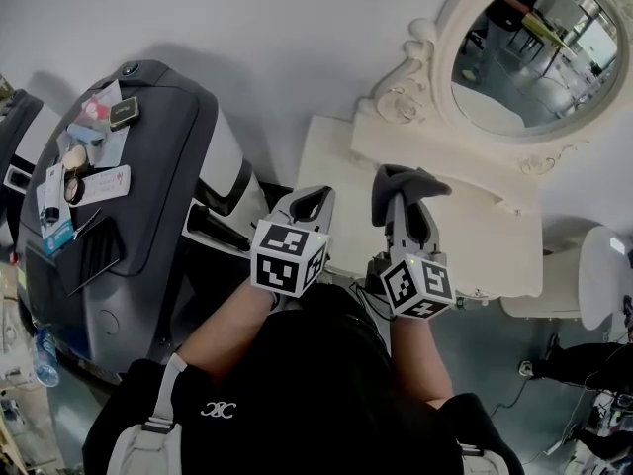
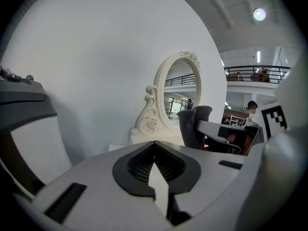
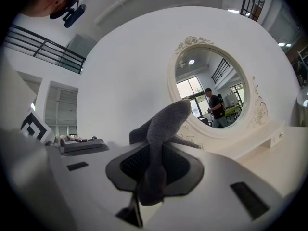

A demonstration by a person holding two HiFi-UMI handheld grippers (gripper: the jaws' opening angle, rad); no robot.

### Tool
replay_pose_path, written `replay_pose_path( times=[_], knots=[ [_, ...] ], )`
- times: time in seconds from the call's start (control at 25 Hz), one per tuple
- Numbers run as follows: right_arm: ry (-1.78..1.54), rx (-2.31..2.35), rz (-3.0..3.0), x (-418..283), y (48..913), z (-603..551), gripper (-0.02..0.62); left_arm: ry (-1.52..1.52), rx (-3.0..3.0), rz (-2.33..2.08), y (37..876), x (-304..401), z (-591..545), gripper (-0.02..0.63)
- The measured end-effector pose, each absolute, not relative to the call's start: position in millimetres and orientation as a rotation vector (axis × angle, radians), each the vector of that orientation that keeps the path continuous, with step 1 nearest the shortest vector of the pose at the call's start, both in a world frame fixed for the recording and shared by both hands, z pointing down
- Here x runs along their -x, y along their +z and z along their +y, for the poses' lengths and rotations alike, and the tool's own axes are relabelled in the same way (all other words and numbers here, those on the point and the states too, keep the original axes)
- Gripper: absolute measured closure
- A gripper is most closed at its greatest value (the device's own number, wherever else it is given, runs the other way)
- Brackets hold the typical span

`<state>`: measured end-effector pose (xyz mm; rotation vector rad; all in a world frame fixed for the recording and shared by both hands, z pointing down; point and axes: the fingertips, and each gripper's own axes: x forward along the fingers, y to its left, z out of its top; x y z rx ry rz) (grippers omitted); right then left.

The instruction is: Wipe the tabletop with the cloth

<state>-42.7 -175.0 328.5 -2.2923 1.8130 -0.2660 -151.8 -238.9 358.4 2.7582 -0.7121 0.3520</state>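
A dark grey machine (image 1: 129, 196) stands at the left. The left gripper (image 1: 310, 204) has its jaws closed together, nothing between them. Just beside it, the right gripper (image 1: 407, 208) is clamped on the grey cloth (image 1: 407, 179), which juts from the jaws over the white tabletop (image 1: 495, 236), near the oval mirror (image 1: 529, 52)
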Motion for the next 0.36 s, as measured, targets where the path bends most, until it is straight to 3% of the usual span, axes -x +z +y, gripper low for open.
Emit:
replay_pose_path(
  times=[0.36],
  knots=[
    [-0.307,2.291,1.824,52.1,334.7,-174.4,0.518,0.317,-2.691,-0.675,360.4,164.4,-235.2,0.598]
  ],
)
